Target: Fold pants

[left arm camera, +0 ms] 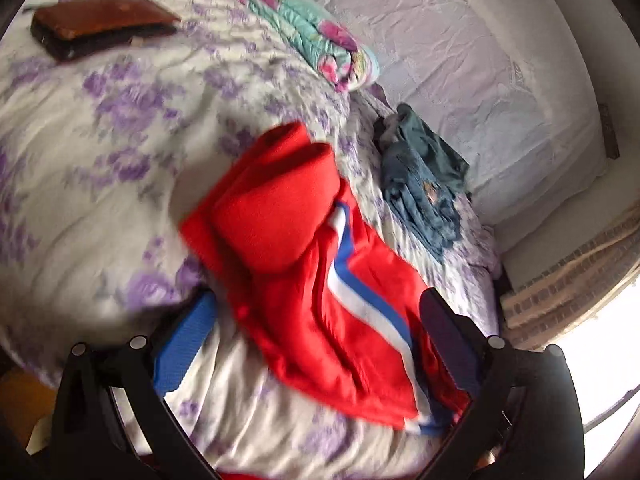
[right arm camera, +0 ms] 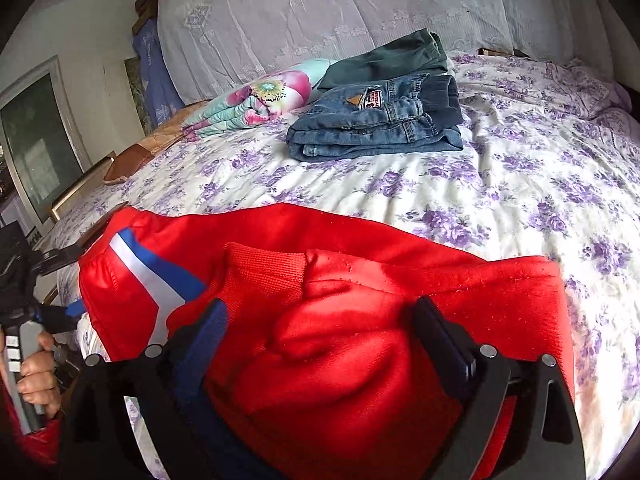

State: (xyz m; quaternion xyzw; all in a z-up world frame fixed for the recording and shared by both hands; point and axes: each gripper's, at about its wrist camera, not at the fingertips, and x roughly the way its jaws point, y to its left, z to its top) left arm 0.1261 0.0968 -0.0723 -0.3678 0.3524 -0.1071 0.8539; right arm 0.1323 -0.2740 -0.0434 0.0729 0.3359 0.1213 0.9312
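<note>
The left wrist view alone shows a brown leather case point(left arm camera: 102, 26) lying far ahead-left of the left tongs point(left arm camera: 316, 328) on the floral bedsheet point(left arm camera: 100, 168). The right wrist view alone shows the person's left hand point(right arm camera: 38, 376) gripping the other tool's handle, and a window point(right arm camera: 38, 140) off to the left.

The left tongs stand wide open, holding nothing; the red track pants point(left arm camera: 304, 248), with a white and blue side stripe, lie on the bed between and ahead of their fingers. The right tongs point(right arm camera: 320, 332) are also spread wide, with bunched red fabric of the pants point(right arm camera: 340, 320) lying between the fingers; a grip cannot be confirmed.

Far ahead of the right tongs sit folded blue jeans point(right arm camera: 376, 128) with a waistband patch too small to read, beside a rolled floral quilt point(right arm camera: 256, 100).
</note>
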